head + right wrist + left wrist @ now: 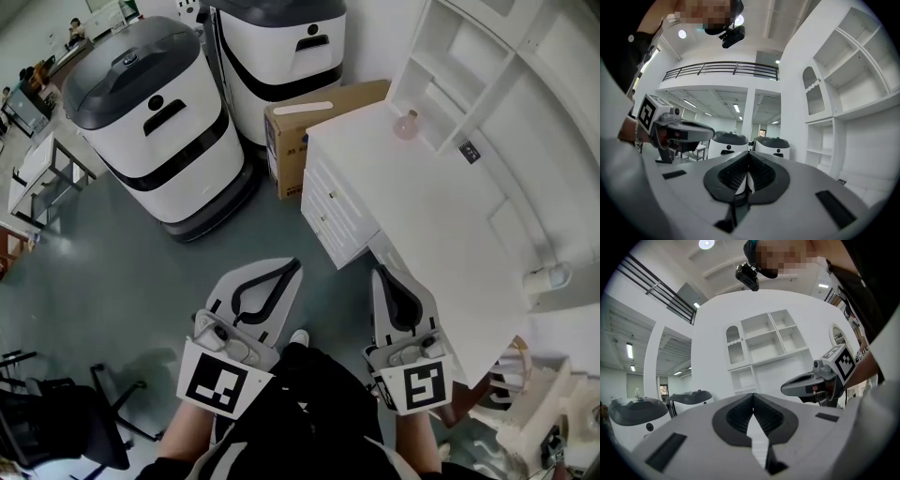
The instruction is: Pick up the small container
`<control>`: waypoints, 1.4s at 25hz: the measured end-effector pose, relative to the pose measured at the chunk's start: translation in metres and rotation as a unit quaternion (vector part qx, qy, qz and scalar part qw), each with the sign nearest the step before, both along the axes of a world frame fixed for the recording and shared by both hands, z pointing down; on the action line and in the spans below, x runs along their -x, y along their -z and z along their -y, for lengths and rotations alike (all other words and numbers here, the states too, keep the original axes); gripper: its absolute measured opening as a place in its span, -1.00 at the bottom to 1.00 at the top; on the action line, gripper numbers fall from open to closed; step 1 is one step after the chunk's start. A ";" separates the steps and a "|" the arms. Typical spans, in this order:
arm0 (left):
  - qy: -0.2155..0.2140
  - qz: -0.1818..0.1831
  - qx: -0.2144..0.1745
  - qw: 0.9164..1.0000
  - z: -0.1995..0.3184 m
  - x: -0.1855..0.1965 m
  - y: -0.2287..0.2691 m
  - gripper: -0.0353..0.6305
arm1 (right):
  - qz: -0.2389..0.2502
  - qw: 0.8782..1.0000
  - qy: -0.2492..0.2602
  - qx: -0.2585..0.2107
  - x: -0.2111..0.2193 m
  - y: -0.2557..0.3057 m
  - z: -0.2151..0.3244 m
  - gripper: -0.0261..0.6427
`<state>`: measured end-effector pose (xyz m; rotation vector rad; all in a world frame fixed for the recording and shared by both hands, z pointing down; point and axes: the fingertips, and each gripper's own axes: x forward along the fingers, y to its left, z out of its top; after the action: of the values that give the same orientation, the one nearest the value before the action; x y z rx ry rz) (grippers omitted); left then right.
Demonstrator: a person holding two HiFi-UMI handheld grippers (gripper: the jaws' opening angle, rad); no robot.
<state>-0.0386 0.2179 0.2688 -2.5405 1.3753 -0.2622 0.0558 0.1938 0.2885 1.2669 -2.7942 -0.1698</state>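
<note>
The small container [406,125], a pinkish rounded flask, stands at the far end of the white desk [441,216], next to the shelf unit. Both grippers are held low, close to the person's body and well short of it. My left gripper [292,266] hangs over the grey floor, left of the desk, with its jaws shut and nothing between them [753,397]. My right gripper [379,274] sits by the desk's near left edge, also shut and empty [749,157]. The container does not show in either gripper view.
A white shelf unit [487,56] rises behind the desk. A cardboard box [319,127] sits on the floor against the desk's far left side. Two large white and black machines [155,122] [281,56] stand beyond. A white cylinder [547,277] lies at the desk's right.
</note>
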 end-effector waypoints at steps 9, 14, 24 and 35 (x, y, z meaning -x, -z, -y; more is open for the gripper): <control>-0.006 0.008 -0.003 1.000 0.014 -0.009 0.003 -0.89 | 0.001 1.000 -0.002 0.003 -0.008 -0.001 0.016 -0.92; -0.013 0.008 -0.002 1.000 0.026 -0.012 0.003 -0.89 | 0.004 1.000 -0.016 0.002 -0.015 0.000 0.023 -0.92; -0.054 0.003 0.001 0.999 0.070 -0.012 0.003 -0.89 | 0.002 0.998 -0.068 0.004 -0.023 -0.001 0.056 -0.92; -0.113 0.003 0.001 0.994 0.148 0.005 0.005 -0.89 | -0.006 0.993 -0.116 0.010 0.000 0.001 0.121 -0.92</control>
<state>-0.0436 0.0695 0.2641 -2.6637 1.0734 -0.2273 0.0560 0.0728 0.2876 1.5645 -2.6030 -0.1344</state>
